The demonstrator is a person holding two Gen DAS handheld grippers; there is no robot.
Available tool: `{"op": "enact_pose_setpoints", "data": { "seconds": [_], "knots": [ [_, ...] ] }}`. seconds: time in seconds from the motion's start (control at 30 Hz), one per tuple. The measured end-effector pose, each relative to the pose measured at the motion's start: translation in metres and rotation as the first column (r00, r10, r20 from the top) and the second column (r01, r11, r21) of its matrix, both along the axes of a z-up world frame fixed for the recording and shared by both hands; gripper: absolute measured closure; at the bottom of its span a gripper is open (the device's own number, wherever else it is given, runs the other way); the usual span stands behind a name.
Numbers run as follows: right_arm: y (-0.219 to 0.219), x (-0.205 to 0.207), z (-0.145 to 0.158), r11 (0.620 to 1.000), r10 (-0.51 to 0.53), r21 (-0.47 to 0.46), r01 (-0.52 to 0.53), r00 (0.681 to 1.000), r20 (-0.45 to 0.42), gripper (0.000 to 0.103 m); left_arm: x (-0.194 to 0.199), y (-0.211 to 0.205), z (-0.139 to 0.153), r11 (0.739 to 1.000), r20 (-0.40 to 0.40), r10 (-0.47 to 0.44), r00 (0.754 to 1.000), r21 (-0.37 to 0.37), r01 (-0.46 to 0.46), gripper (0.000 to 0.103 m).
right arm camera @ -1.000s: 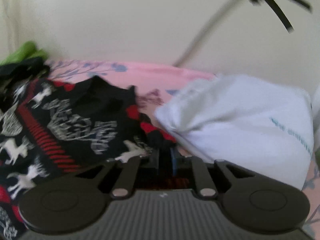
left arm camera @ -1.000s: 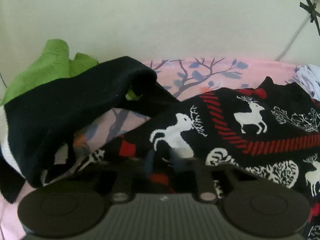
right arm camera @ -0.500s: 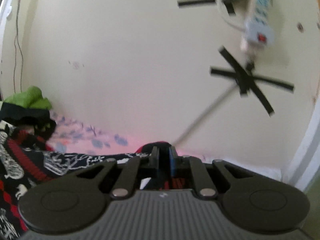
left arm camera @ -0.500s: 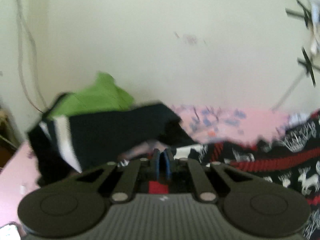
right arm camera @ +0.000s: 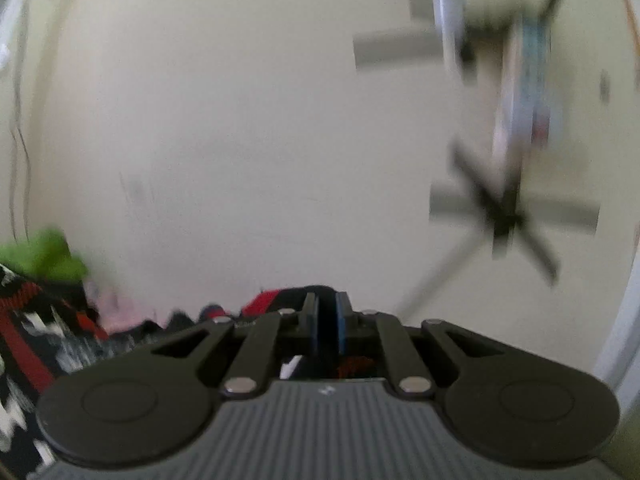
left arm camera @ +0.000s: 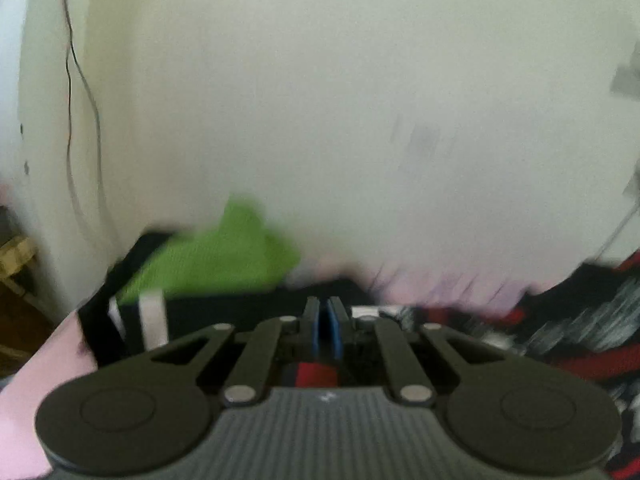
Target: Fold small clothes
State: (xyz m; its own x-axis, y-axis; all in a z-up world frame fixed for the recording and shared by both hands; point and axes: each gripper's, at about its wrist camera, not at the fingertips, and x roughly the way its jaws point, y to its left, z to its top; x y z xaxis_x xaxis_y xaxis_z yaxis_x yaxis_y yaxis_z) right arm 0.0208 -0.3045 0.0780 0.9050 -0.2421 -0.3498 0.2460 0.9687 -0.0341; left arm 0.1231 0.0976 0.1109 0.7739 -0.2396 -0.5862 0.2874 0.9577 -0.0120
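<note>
Lifting the patterned sweater off the bed

Holding both tools closed on fabric, the person has the black, red and white knitted sweater [left arm camera: 572,332] raised at two corners: left tool [left arm camera: 326,332] lower centre, right tool [right arm camera: 327,330] likewise. No fold looks made yet. Green and black clothes [left arm camera: 224,260] crowd the left edge; the pale wall [right arm camera: 260,140] stands near ahead.

We see the left gripper [left arm camera: 325,330] with its blue-padded jaws pressed together, pointing somewhat downward. The right gripper [right arm camera: 327,328] likewise stands closed, aimed nearer level.
</note>
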Motion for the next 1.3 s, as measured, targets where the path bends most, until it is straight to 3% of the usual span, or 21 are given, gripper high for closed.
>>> {"op": "enact_pose_setpoints", "data": {
  "seconds": [0.03, 0.1, 0.13, 0.2, 0.3, 0.37, 0.4, 0.43, 0.5, 0.6, 0.7, 0.77, 0.8, 0.83, 0.9, 0.97, 1.03, 1.1, 1.17, 1.23, 1.3],
  "knots": [
    [-0.003, 0.011, -0.021, 1.0, -0.004, 0.027, 0.007, 0.996, -0.085, 0.1, 0.009, -0.008, -0.021, 0.998, -0.054, 0.007, 0.999, 0.056, -0.004, 0.097],
    [-0.004, 0.03, -0.066, 0.999, 0.037, 0.049, -0.024, 0.957, -0.289, 0.1, 0.022, -0.017, -0.057, 0.99, -0.167, 0.025, 0.986, 0.143, -0.001, 0.093],
    [-0.002, 0.031, -0.081, 0.998, 0.05, 0.039, -0.039, 0.939, -0.342, 0.099, 0.022, -0.019, -0.067, 0.988, -0.197, 0.024, 0.98, 0.155, 0.007, 0.092],
    [-0.003, 0.019, -0.084, 0.999, 0.045, 0.032, -0.037, 0.951, -0.307, 0.099, 0.013, -0.02, -0.072, 0.985, -0.182, 0.002, 0.983, 0.168, 0.029, 0.091],
    [-0.025, -0.012, -0.065, 0.983, 0.057, 0.181, -0.02, 0.978, -0.201, 0.098, -0.003, -0.012, -0.061, 0.984, -0.154, -0.021, 0.988, 0.171, 0.048, 0.087],
    [-0.035, -0.036, -0.055, 0.978, 0.027, 0.207, 0.007, 0.987, -0.161, 0.081, -0.015, -0.003, -0.052, 0.988, -0.142, -0.026, 0.989, 0.15, 0.048, 0.085],
    [-0.04, -0.052, -0.051, 0.978, 0.006, 0.208, 0.025, 0.989, -0.148, 0.04, -0.021, 0.001, -0.048, 0.99, -0.132, -0.027, 0.991, 0.137, 0.045, 0.084],
    [-0.043, -0.068, -0.048, 0.977, -0.021, 0.206, 0.049, 0.991, -0.136, 0.025, -0.027, 0.005, -0.043, 0.992, -0.12, -0.023, 0.992, 0.124, 0.038, 0.08],
    [-0.044, -0.1, -0.049, 0.977, -0.051, 0.2, 0.074, 0.992, -0.12, 0.027, -0.038, 0.009, -0.032, 0.995, -0.097, -0.019, 0.995, 0.099, 0.029, 0.077],
    [-0.047, -0.134, -0.063, 0.968, -0.112, 0.205, 0.147, 0.979, -0.172, 0.028, -0.046, 0.003, -0.018, 0.997, -0.088, -0.063, 0.994, 0.048, 0.068, 0.077],
    [-0.049, -0.168, -0.077, 0.931, -0.149, 0.303, 0.204, 0.969, -0.195, 0.027, -0.053, -0.016, -0.013, 0.992, -0.088, -0.119, 0.989, 0.023, 0.122, 0.074],
    [-0.044, -0.187, -0.088, 0.907, -0.158, 0.358, 0.223, 0.966, -0.202, 0.033, -0.064, -0.033, -0.014, 0.985, -0.097, -0.17, 0.981, -0.005, 0.17, 0.071],
    [-0.038, -0.194, -0.092, 0.902, -0.159, 0.366, 0.227, 0.965, -0.206, 0.046, -0.069, -0.042, -0.018, 0.979, -0.11, -0.203, 0.973, -0.02, 0.202, 0.07],
    [-0.031, -0.201, -0.096, 0.904, -0.169, 0.358, 0.235, 0.964, -0.205, 0.069, -0.075, -0.05, -0.023, 0.974, -0.119, -0.228, 0.966, -0.03, 0.226, 0.07],
    [-0.02, -0.211, -0.094, 0.925, -0.188, 0.294, 0.242, 0.962, -0.2, 0.099, -0.089, -0.063, -0.036, 0.963, -0.143, -0.27, 0.952, -0.052, 0.265, 0.07],
    [-0.023, -0.224, -0.081, 0.92, -0.221, 0.291, 0.262, 0.961, -0.168, 0.1, -0.1, -0.072, -0.05, 0.956, -0.179, -0.292, 0.939, -0.079, 0.282, 0.07],
    [-0.035, -0.239, -0.061, 0.915, -0.352, 0.167, 0.368, 0.929, -0.118, 0.1, -0.107, -0.076, -0.063, 0.953, -0.207, -0.302, 0.931, -0.096, 0.288, 0.069],
    [-0.058, -0.26, -0.038, 0.862, -0.49, 0.116, 0.493, 0.87, -0.055, 0.1, -0.114, -0.081, -0.073, 0.953, -0.209, -0.302, 0.93, -0.076, 0.292, 0.065],
    [-0.077, -0.276, -0.021, 0.821, -0.556, 0.134, 0.554, 0.831, -0.028, 0.1, -0.12, -0.081, -0.08, 0.954, -0.203, -0.3, 0.932, -0.048, 0.296, 0.061],
    [-0.084, -0.284, -0.012, 0.827, -0.535, 0.199, 0.527, 0.845, -0.014, 0.1, -0.124, -0.081, -0.084, 0.953, -0.183, -0.301, 0.936, -0.035, 0.3, 0.057],
    [-0.076, -0.281, -0.007, 0.841, -0.518, 0.178, 0.511, 0.855, -0.006, 0.1, -0.129, -0.084, -0.088, 0.95, -0.148, -0.31, 0.939, -0.018, 0.311, 0.051]
  ]
}}
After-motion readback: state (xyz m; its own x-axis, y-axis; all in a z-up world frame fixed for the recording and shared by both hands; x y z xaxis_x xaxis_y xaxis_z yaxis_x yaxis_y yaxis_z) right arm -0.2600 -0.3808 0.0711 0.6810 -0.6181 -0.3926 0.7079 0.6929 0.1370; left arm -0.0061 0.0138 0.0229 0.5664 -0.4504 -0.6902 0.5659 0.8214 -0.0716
